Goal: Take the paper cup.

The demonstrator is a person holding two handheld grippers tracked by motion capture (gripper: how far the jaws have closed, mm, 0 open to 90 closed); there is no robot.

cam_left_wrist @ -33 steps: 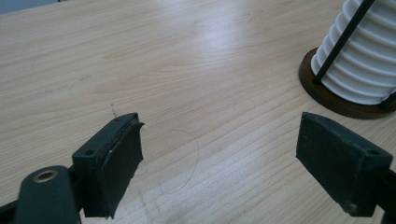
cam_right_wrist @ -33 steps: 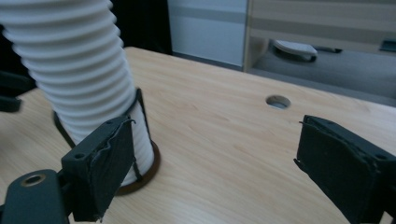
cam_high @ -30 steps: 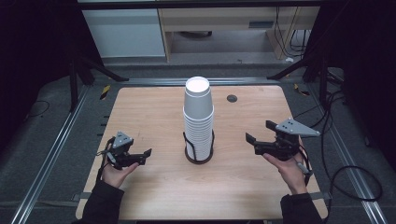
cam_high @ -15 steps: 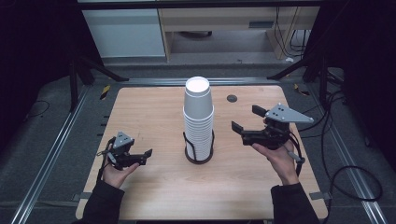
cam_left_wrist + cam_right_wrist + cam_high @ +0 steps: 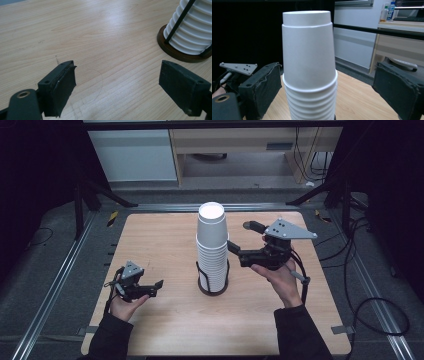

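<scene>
A tall stack of upside-down white paper cups [image 5: 212, 245] stands in a black wire holder with a dark round base [image 5: 212, 289] at the middle of the wooden table [image 5: 160, 235]. My right gripper [image 5: 241, 236] is raised just right of the stack's upper part, open. In the right gripper view the stack [image 5: 308, 62] rises between the wide pads [image 5: 265, 85] without touching them. My left gripper [image 5: 155, 287] rests low at the front left, open over bare wood [image 5: 120, 82], with the holder base [image 5: 172, 50] off to one side.
Metal rails [image 5: 65, 270] run along both sides of the table. Behind it stand white and wooden cabinets [image 5: 135, 155]. Cables [image 5: 370, 285] trail on the floor at the right. The other gripper's grey plate [image 5: 238, 67] shows past the stack in the right gripper view.
My right gripper has risen and moved left, from low at the table's right side to beside the stack's upper part. The left gripper has stayed put.
</scene>
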